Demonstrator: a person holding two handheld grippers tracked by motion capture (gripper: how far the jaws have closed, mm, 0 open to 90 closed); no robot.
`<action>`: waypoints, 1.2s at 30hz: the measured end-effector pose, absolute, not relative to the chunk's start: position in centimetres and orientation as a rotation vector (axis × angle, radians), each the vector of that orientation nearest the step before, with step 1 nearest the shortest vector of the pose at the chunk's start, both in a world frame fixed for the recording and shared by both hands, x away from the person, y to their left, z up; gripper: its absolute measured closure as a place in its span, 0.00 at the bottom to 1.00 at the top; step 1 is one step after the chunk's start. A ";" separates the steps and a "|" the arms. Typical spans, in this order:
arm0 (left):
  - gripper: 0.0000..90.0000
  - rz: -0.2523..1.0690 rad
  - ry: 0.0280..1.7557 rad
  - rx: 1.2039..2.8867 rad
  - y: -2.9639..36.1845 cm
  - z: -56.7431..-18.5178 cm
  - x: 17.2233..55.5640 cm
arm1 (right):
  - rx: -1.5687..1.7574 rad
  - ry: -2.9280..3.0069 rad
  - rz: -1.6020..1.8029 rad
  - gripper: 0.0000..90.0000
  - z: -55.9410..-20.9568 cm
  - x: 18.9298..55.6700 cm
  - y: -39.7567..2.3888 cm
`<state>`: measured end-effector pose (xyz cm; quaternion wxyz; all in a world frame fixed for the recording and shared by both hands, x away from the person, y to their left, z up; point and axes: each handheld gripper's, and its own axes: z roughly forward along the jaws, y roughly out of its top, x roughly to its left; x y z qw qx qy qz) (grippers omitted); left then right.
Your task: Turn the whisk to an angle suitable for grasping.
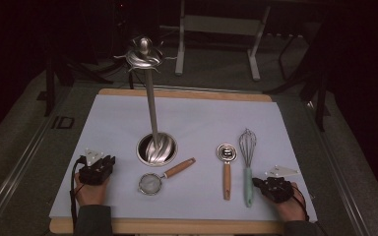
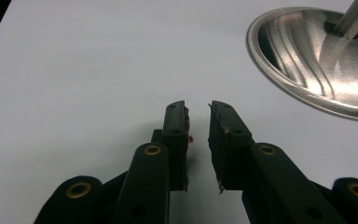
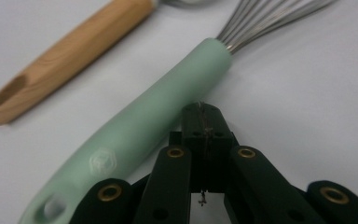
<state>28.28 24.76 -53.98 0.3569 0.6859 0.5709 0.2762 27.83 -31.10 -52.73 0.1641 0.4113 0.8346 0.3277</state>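
Standing near the middle of the pale surface, a tall metal utensil stand rises from a round, shiny base to a hooked crown at its top; the hooks look bare. In the left gripper view the base sits ahead and to the right of the fingers, with the pole coming up out of it.

Just in front of the base lies a small mesh strainer with a wooden handle angled up to the right. Further right, a metal measuring spoon with a wooden handle lies lengthwise, and beside it a wire whisk with a mint-green handle. The two are close but apart.

The left gripper rests on the surface left of the strainer, held by a hand. Its fingers stand a narrow gap apart with nothing between them.

The right gripper rests just right of the whisk's handle, held by the other hand. In the right gripper view its fingers are pressed together, empty, with the green handle lying just to their left and the spoon's wooden handle beyond it.
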 end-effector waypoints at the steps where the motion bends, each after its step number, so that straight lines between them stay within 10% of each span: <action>1: 0.85 0.715 1.477 1.769 24.8 -54.0 28.3 | 1.151 2.394 0.946 1.00 -52.8 27.6 -30.5; 36: 0.85 0.705 1.507 1.787 24.7 -54.1 28.7 | 0.733 2.636 0.962 1.00 -52.6 32.6 -19.4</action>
